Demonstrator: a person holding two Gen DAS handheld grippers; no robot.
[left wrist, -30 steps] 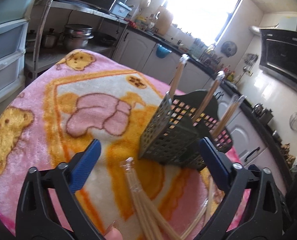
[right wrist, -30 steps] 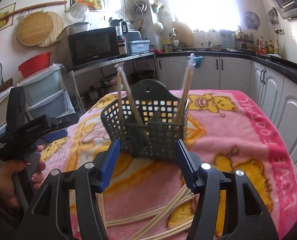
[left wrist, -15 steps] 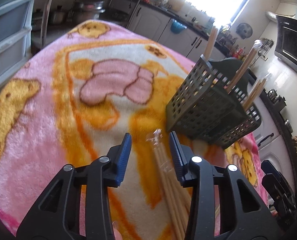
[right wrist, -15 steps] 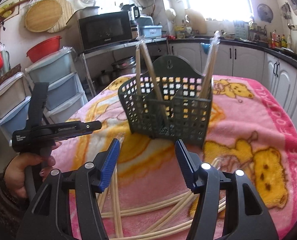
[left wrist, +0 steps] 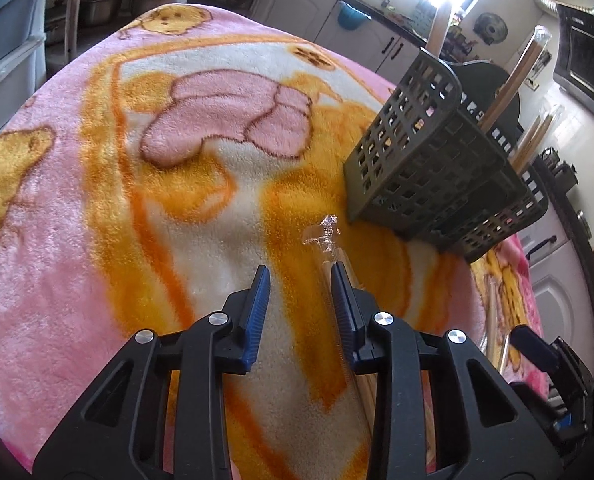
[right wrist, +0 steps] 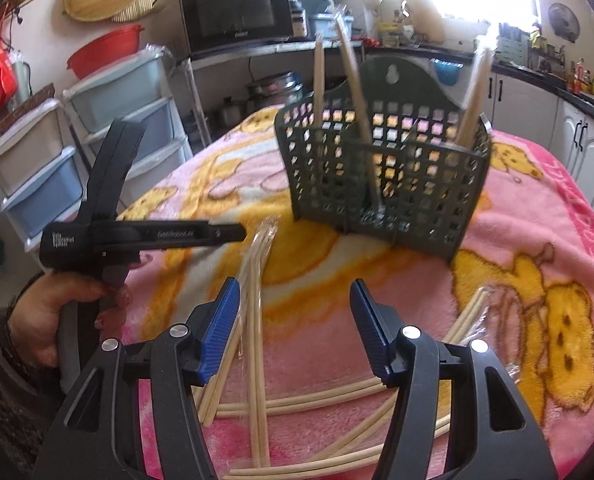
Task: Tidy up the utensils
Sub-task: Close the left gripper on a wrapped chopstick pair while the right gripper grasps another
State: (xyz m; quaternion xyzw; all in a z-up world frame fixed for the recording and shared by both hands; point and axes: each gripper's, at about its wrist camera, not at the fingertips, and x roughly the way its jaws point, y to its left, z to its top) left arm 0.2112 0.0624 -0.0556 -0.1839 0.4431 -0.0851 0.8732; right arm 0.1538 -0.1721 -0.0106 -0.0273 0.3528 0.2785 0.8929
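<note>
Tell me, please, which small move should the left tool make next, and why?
Probably it should shift slightly right before closing further. The left tool is closing, but the clear-wrapped pair of wooden chopsticks lies by its right finger, not centred between the pads. Once gripped, the pair can go into the dark green perforated plastic utensil basket.

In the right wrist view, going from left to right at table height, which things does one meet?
Hand → left tool → wrapped chopsticks → basket → bear print on the blanket.
</note>
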